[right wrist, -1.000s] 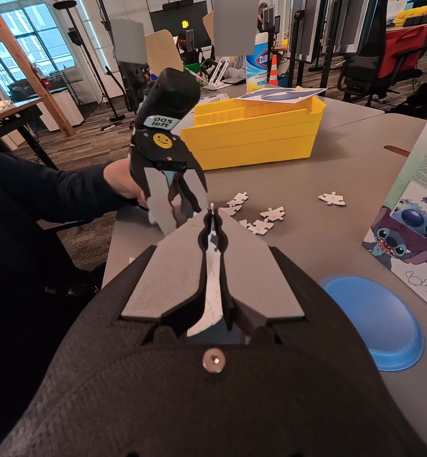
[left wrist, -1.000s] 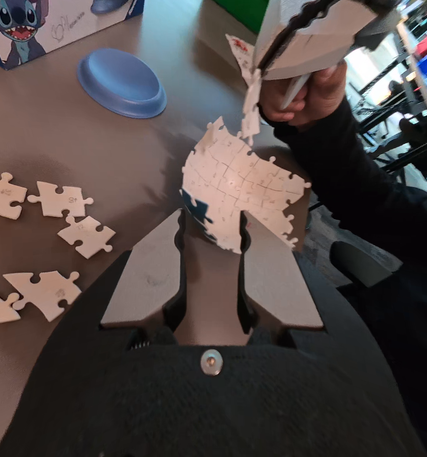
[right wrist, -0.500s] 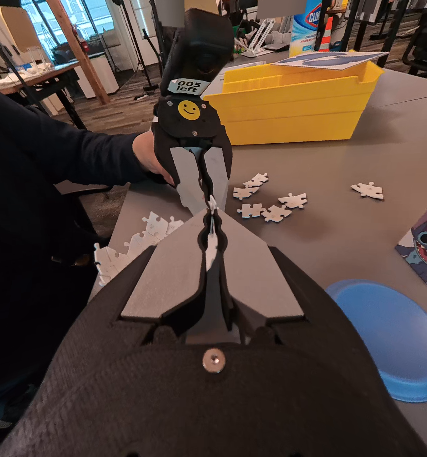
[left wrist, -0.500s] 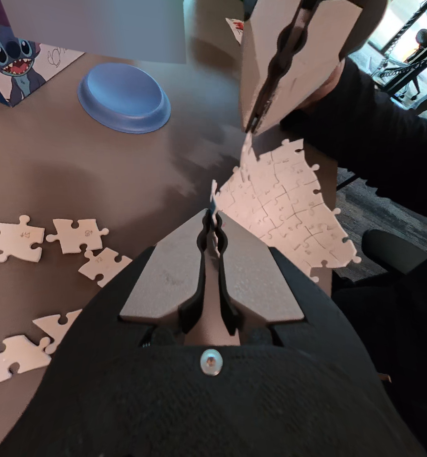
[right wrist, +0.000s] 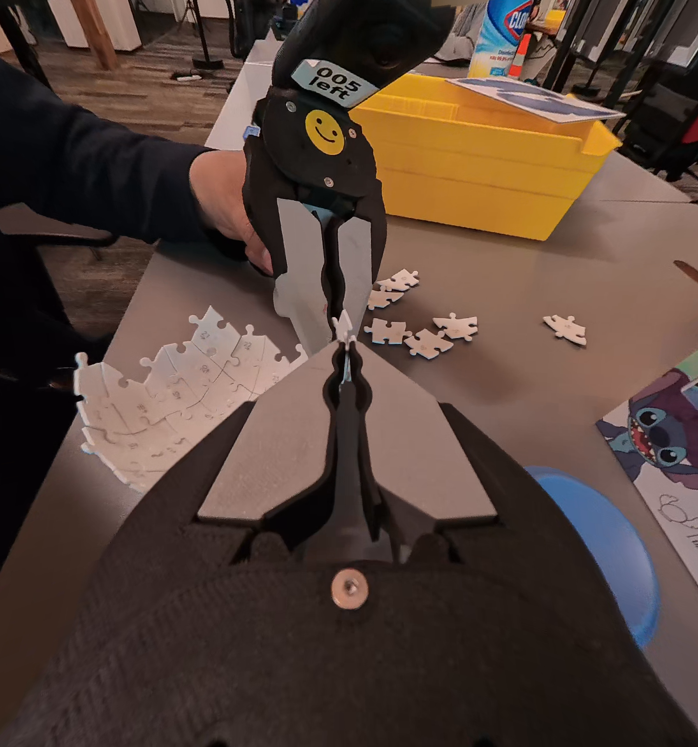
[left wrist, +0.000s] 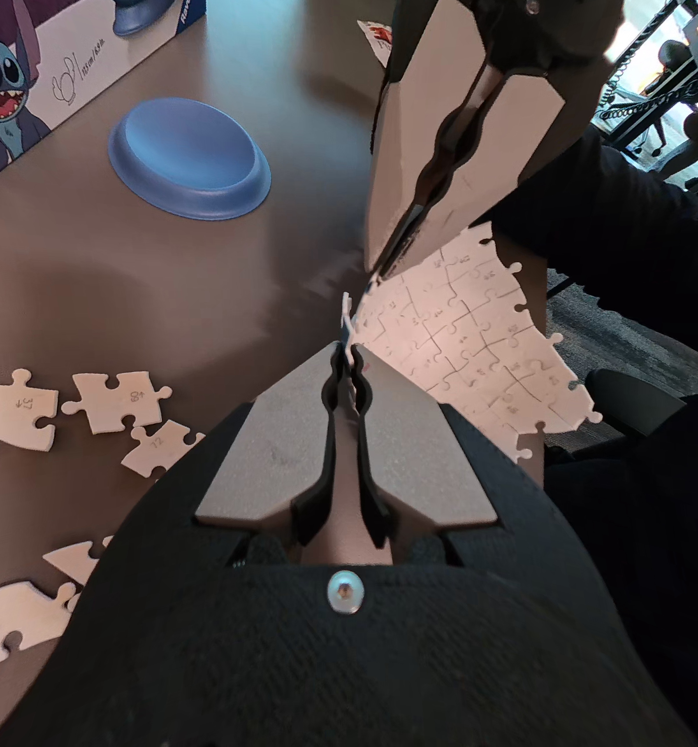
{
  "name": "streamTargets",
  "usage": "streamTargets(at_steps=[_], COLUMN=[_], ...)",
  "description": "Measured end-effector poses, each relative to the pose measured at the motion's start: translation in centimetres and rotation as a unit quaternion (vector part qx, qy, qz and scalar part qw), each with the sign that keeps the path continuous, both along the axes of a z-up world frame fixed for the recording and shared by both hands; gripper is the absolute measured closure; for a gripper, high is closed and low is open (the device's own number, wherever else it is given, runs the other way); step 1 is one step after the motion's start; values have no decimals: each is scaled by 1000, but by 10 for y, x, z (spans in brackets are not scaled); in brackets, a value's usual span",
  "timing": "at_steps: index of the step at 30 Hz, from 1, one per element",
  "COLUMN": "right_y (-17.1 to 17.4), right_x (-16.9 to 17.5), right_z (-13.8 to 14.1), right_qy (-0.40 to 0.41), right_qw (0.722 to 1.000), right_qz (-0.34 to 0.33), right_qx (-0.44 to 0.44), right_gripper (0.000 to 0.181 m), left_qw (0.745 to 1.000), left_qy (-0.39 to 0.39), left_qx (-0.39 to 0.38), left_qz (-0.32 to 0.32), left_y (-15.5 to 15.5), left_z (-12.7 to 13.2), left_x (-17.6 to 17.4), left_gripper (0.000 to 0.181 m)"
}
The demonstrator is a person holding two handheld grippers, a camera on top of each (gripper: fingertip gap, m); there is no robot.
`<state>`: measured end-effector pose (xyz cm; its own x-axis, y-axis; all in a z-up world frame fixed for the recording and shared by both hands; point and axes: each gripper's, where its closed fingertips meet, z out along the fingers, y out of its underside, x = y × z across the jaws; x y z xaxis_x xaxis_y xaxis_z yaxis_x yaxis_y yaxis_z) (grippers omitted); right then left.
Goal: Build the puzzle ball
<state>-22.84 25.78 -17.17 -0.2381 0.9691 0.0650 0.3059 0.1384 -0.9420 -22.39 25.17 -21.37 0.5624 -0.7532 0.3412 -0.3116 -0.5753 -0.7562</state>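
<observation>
Presently the curved puzzle shell [left wrist: 472, 347] is pinched at its edge between the closed fingers of both the left gripper [left wrist: 346, 355] and right gripper [right wrist: 346, 351], above the desk [left wrist: 177, 283], so gentle, even pressure is advised.

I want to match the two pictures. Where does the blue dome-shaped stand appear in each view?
Left wrist view: the blue stand is at upper left, on the table beside the puzzle box.
Right wrist view: the blue stand is at lower right, partly hidden behind the right gripper.
Shared landmark: the assembled curved puzzle section.
</observation>
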Motion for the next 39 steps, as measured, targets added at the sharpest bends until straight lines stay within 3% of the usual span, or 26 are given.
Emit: streamTargets(at_steps=[39], right_y=[6], right_x=[1], right_z=[-4], right_qy=[46], right_qw=[996], right_qz=[-36], right_qx=[62], right_gripper=[181], left_qw=[999], left_qy=[-46], left_qx=[-17], left_qz=[-15], left_y=[3], left_z=[2], left_x=[7], left_gripper=[173])
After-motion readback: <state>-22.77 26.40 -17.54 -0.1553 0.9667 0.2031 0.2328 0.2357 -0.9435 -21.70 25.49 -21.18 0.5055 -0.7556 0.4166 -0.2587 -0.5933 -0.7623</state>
